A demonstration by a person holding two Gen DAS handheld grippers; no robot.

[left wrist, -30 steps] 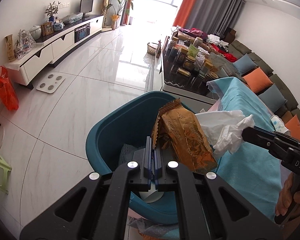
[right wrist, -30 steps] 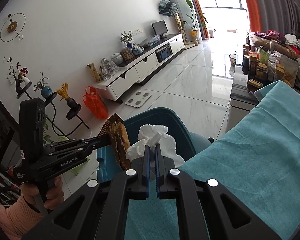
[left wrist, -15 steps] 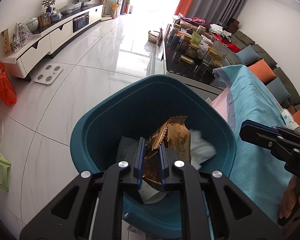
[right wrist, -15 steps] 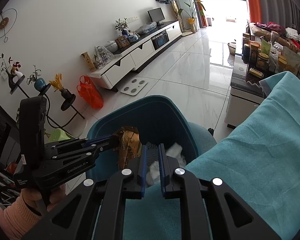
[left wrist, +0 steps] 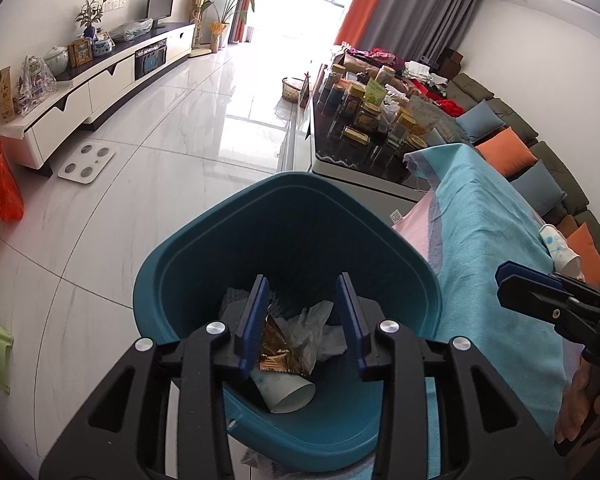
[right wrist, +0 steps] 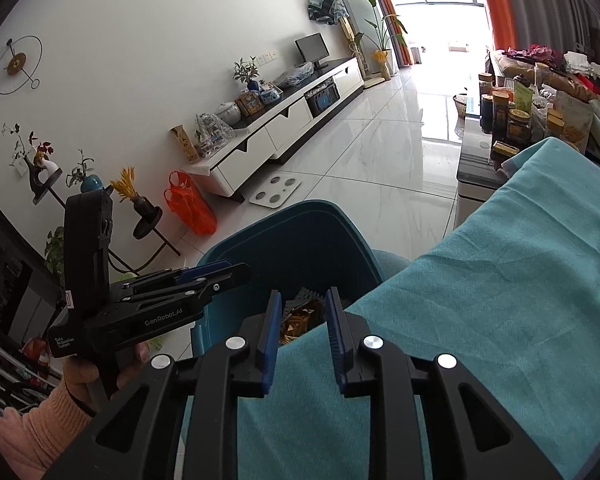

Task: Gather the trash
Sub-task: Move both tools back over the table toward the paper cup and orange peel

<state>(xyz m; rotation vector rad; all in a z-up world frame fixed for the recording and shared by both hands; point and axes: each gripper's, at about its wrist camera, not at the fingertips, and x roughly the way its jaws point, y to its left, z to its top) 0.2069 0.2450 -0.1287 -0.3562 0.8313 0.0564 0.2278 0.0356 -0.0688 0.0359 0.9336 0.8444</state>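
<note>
And there it goes, both pieces are in! A second ago the left gripper (left wrist: 302,316) was pinching the gold wrapper (left wrist: 276,350) and the right gripper (right wrist: 302,328) had the white tissue (left wrist: 314,330) up over the bin (left wrist: 204,240); now both sets of jaws stand wide apart with nothing between them, and the wrapper and tissue lie together at the bottom of the bin, on top of a paper cup (left wrist: 286,390) and some grey crumpled stuff I can't quite make out. That looks like two drops done at nearly the same moment, so this round of collecting seems finished, and I'd judge the next job is to go looking for more. There's something small and white with a blue print out on the far right of the teal cloth (left wrist: 496,240), possibly another cup (left wrist: 558,244), and it could well be the next target, though it's too small to be sure. As for pose: the left gripper hangs right over the bin mouth, tilted down, fingers framing the rubbish it let go. The right one sits lower and closer in, over the edge of the cloth, pointing towards the bin with only a sliver of the wrapper showing between its fingers
</note>
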